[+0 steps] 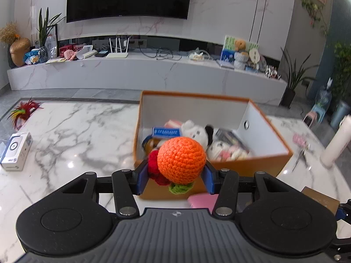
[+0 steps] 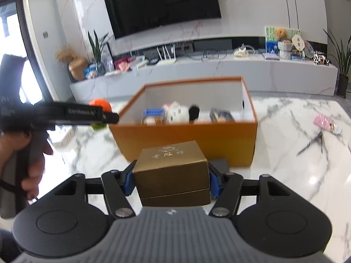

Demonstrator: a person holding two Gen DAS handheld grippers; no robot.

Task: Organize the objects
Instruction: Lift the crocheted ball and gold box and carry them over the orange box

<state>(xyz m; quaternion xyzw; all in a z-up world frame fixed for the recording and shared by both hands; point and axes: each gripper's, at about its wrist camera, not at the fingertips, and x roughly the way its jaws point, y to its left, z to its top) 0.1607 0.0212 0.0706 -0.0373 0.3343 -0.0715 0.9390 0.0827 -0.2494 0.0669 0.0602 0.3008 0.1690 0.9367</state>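
The left gripper (image 1: 174,176) clamps a crocheted orange (image 1: 181,158); the right gripper (image 2: 171,178) squeezes a gold gift box (image 2: 172,171) by its sides. Both loads hang just short of the orange storage box (image 2: 184,140) at twelve o'clock, probably bound inside. Its near rim must be cleared; free space shows at its right end, beside the plush toys (image 1: 198,131).

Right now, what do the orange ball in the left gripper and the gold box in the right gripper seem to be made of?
Orange ball: crocheted yarn, matte; stitch loops show all over it.
Gold box: likely paperboard with a dull metallic gold finish; crisp folded edges, a lid seam and a pale printed emblem on top.
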